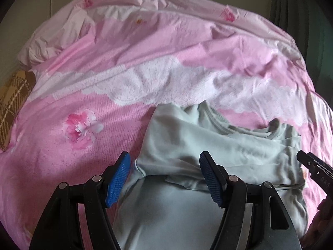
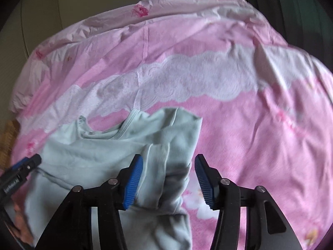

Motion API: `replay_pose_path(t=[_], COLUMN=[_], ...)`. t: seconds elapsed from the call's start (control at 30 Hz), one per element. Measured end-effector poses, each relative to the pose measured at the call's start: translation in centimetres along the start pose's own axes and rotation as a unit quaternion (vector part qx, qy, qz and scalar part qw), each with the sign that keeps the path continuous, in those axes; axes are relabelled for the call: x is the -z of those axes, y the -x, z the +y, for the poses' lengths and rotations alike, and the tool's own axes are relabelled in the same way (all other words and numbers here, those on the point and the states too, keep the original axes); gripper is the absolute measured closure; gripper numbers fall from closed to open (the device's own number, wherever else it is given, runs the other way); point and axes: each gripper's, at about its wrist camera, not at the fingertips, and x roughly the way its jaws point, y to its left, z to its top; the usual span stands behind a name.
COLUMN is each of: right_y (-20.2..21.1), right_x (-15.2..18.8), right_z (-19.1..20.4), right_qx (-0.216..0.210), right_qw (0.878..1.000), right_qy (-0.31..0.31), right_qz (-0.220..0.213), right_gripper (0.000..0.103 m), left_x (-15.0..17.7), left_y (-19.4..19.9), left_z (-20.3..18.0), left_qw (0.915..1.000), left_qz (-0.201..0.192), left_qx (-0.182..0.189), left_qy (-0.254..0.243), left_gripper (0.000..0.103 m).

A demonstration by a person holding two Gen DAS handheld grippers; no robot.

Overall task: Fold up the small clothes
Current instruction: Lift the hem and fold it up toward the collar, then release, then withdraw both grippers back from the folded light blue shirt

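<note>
A pale mint-green shirt [image 1: 208, 145] lies on the pink bed cover, its neckline at the far side and both sleeves folded in over the body. It also shows in the right wrist view [image 2: 104, 152]. My left gripper [image 1: 164, 166] is open just above the shirt's left side, near the folded sleeve edge. My right gripper [image 2: 168, 168] is open above the shirt's right side, over the folded sleeve. The right gripper's tip shows at the left wrist view's right edge [image 1: 308, 162]; the left gripper's tip shows at the right wrist view's left edge [image 2: 31, 162].
The pink floral bed cover [image 1: 104, 83] with a white lace-print band [image 2: 187, 77] spreads all around the shirt. A brown plaid cushion [image 1: 14, 95] lies at the far left. A wall stands behind the bed, dark curtains at the right.
</note>
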Motion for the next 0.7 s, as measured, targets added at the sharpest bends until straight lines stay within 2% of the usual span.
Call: replay_pose_path(t=[0.2, 0.27, 0.4, 0.57, 0.7], right_y=[-2.0, -2.4, -2.1, 1.8, 6.1], right_x=[0.8, 1.2, 1.2, 0.3, 1.4], right_z=[0.1, 0.0, 0.3, 0.6, 0.7], right_qx=[0.023, 0.027, 0.033, 0.014, 0.008], right_qw=[0.999, 0.999, 0.999, 1.000, 0.999], right_qy=[0.011, 0.010, 0.017, 0.017, 0.020], right_qz=[0.032, 0.036, 0.036, 0.000, -0.029], right_gripper=[0.049, 0.049, 0.049, 0.049, 0.049], left_x=[0.8, 1.1, 0.9, 0.5, 1.9], left_y=[-1.8, -2.0, -1.3, 2.2, 6.4], left_z=[0.3, 0.4, 0.6, 0.6, 1.2], left_qw=[0.9996, 0.9995, 0.9997, 0.9997, 0.9994], left_qz=[0.027, 0.028, 0.023, 0.002, -0.012], left_qx=[-0.008, -0.011, -0.001, 0.012, 0.009], left_qy=[-0.007, -0.008, -0.003, -0.021, -0.032], left_gripper=[0.031, 0.028, 0.029, 0.029, 0.029])
